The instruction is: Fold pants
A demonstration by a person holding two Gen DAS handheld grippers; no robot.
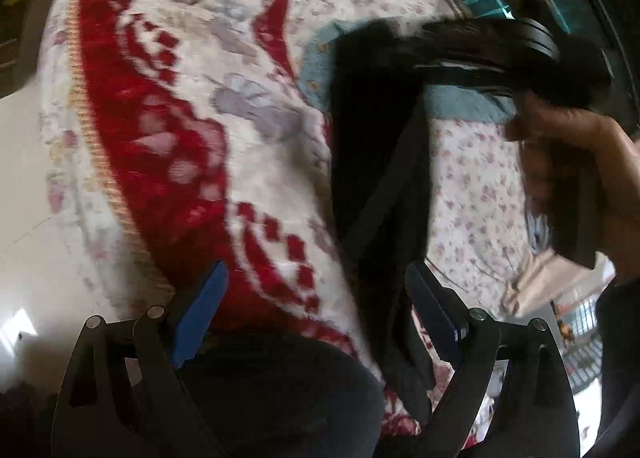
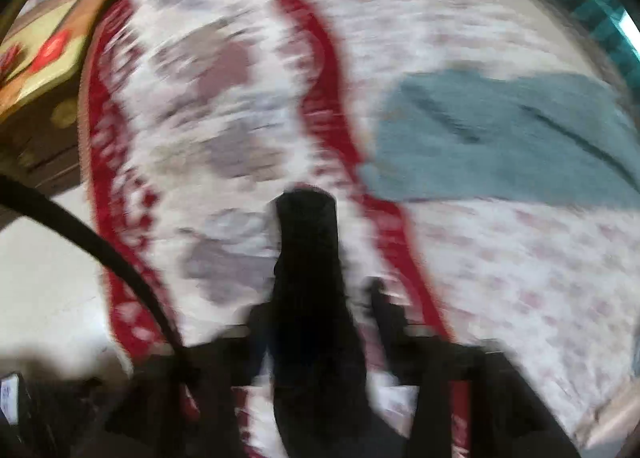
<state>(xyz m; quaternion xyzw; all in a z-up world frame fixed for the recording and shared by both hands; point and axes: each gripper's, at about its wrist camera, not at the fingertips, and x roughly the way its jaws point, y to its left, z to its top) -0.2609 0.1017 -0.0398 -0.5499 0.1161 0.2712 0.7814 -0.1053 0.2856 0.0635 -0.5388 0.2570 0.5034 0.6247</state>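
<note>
The black pants [image 1: 376, 146] hang as a long dark strip over the bed, and a flat strap or seam runs down them. A hand [image 1: 580, 162] holds the right gripper's black body at the upper right, above the pants' top end. In the blurred right wrist view the pants [image 2: 308, 278] run between the fingers of my right gripper [image 2: 316, 314]. The jaws stand wide, with a gap beside the cloth. My left gripper [image 1: 316, 314] is open low over the blanket, just left of the pants, with nothing between its blue pads [image 1: 200, 318].
A red and white flowered blanket [image 1: 180, 118] covers the bed, over a small-flowered sheet [image 1: 480, 186]. A teal garment [image 2: 500, 138] lies at the far right. Pale floor [image 1: 36, 258] is on the left. Dark cloth [image 1: 280, 398] fills the bottom edge. A black strap [image 2: 100, 246] curves at the left.
</note>
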